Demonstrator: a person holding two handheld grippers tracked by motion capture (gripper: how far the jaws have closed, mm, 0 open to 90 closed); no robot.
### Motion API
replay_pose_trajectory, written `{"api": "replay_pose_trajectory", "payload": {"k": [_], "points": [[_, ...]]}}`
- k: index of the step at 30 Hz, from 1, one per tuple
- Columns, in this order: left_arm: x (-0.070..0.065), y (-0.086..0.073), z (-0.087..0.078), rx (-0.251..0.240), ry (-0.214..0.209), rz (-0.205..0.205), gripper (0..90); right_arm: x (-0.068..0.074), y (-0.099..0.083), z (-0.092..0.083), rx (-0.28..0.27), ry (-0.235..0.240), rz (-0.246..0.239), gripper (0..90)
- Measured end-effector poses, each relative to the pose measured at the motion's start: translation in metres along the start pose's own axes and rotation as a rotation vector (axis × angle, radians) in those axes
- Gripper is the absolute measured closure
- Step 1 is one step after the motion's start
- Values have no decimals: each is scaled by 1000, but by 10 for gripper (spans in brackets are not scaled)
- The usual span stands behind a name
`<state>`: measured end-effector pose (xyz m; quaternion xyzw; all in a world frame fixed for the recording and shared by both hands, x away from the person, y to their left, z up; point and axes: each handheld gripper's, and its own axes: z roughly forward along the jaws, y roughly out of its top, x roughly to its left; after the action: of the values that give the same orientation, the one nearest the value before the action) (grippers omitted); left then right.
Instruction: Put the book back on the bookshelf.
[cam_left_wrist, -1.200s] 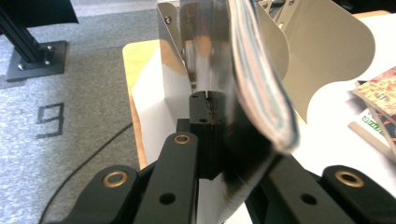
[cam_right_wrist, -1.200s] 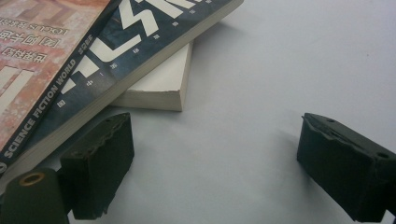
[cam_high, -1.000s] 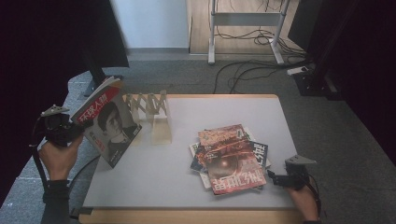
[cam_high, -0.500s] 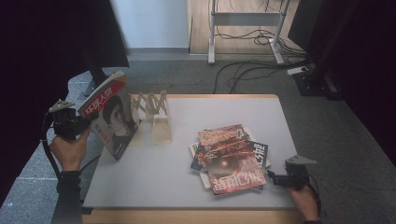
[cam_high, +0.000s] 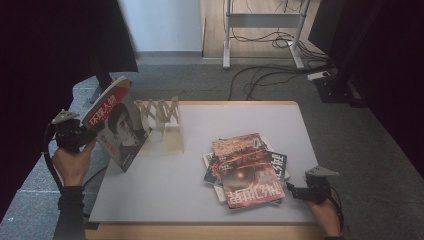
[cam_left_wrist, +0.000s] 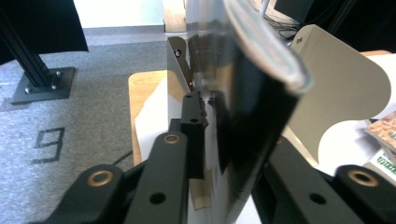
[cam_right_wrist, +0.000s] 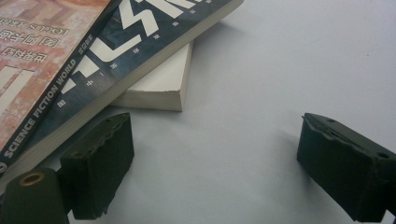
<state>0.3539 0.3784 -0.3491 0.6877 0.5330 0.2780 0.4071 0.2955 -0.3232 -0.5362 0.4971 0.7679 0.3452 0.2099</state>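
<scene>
while the left gripper (cam_high: 75, 136) stands at the table's left edge, its jaws sit on either side of a magazine (cam_high: 117, 125) that stands upright and tilted against the pale folding rack (cam_high: 162, 120); the jaws have just been opening a little, and in the left gripper view the magazine's dark glossy cover (cam_left_wrist: 243, 116) still lies between the two black jaws, the left pad close against it, though whether the pads press on it cannot be told for certain. the magazine has a red title band and a portrait on its front, and its lower corner rests on the grey table (cam_high: 165, 195) just beside the rack's first slot. the right gripper (cam_high: 300, 192) lies low near the table's right front corner, its jaws spread wide with nothing between them, bare tabletop showing in the gap. just beside its left jaw sits a loose pile of magazines (cam_high: 247, 167), the bottom ones fanned out, a blue-black spine (cam_right_wrist: 116, 70) nearest.
</scene>
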Motion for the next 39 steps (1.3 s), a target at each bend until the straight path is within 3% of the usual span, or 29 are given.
{"api": "replay_pose_trajectory", "payload": {"k": [7, 24, 39], "points": [[0, -6, -8, -25, 18, 25, 558, 0, 0, 0, 1, 1, -1, 102], [-14, -31, -31, -42, -25, 124, 168, 0, 0, 0, 4, 1, 0, 101], [-31, -50, -52, -19, -135, 123, 71, 0, 0, 0, 2, 0, 1, 101]]}}
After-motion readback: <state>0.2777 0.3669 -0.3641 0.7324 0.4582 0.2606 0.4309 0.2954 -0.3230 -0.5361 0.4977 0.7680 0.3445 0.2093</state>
